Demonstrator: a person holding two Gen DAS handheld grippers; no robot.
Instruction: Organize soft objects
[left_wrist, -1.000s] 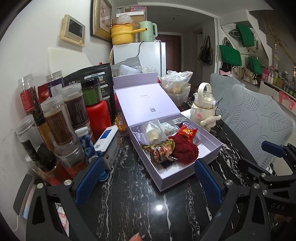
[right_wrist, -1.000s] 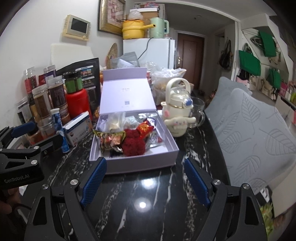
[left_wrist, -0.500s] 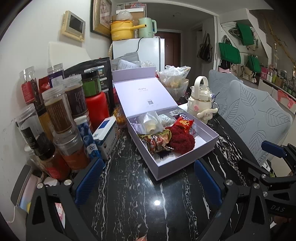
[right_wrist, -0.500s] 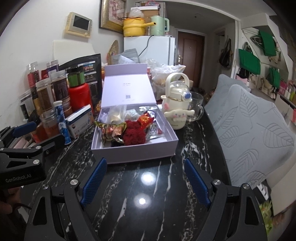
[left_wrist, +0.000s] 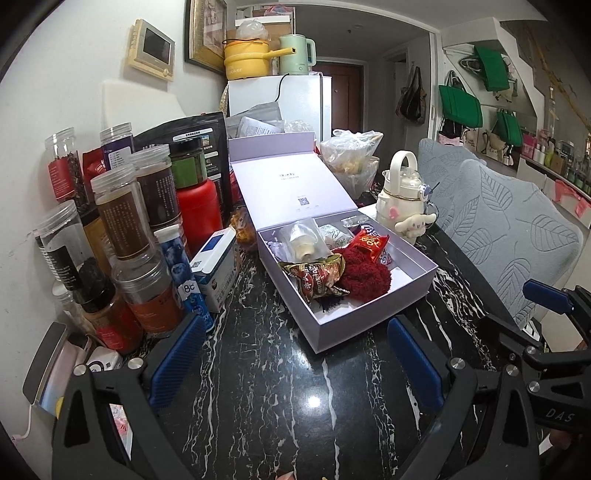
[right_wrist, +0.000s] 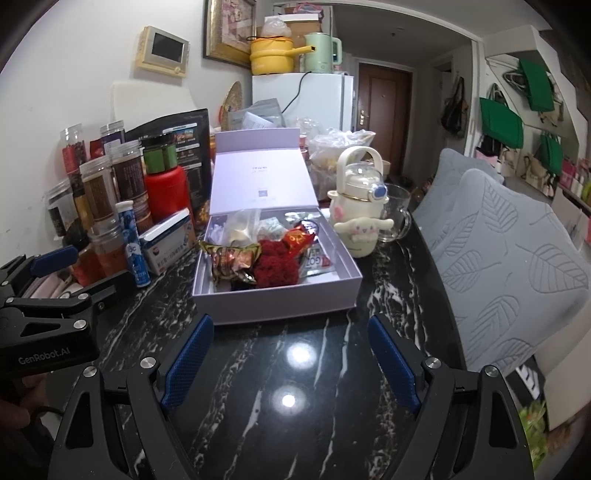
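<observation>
Both grippers, left (left_wrist: 295, 350) and right (right_wrist: 291, 350), hovered spread and empty above the black marble table (right_wrist: 295, 369), just short of the open lilac box (right_wrist: 277, 306), where a red fluffy bundle (right_wrist: 277, 267) lay among snack packets (right_wrist: 229, 258).

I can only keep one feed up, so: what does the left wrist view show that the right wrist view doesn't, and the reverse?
Only the left wrist view: the right hand-held gripper from the side, and a white charger by the jars.
Only the right wrist view: a glass mug behind the plush bottle, and the left hand-held gripper.
Both: the open lilac box holding the red fuzzy item and snack packets.
</observation>
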